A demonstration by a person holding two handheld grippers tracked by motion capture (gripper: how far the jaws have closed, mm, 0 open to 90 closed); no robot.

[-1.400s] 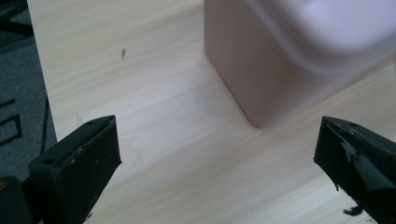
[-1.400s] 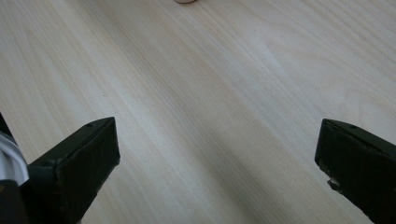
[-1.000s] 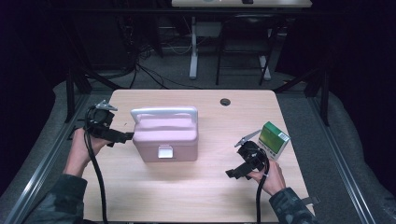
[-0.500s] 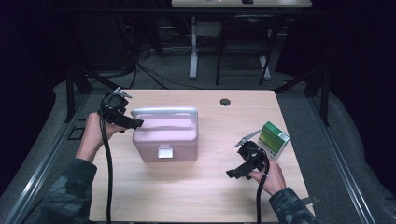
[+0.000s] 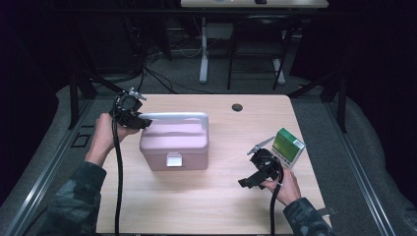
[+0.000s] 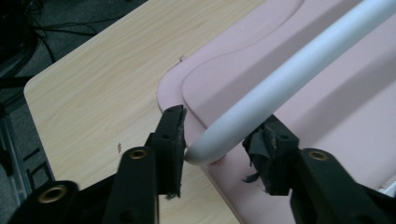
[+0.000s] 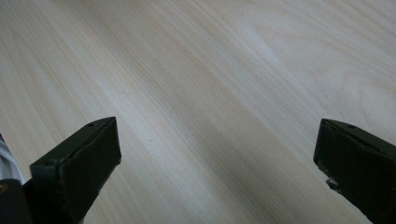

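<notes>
a pale wooden table [image 5: 206, 206] is standing in a dark room, with black curtains and desk legs showing behind it. the left gripper [image 6: 219, 149] is reaching over the back left corner of a pink box [image 5: 174, 145], and its jaws have just been closing around the bend of the box's white handle [image 6: 280, 79]. the left pad is touching the curve of the handle, while the right pad is sitting just beside it with a slight gap, so the grip is not yet clenched. the handle is lying flat across the lid, which is closed, and the box is resting on the left half of the table with its white latch [image 5: 173, 160] facing the person. the right gripper [image 5: 256, 173] is hovering low over bare wood near the right edge, jaws spread wide and holding nothing. just beyond it a green carton [image 5: 288, 146] is standing on the table, well apart from the box.
</notes>
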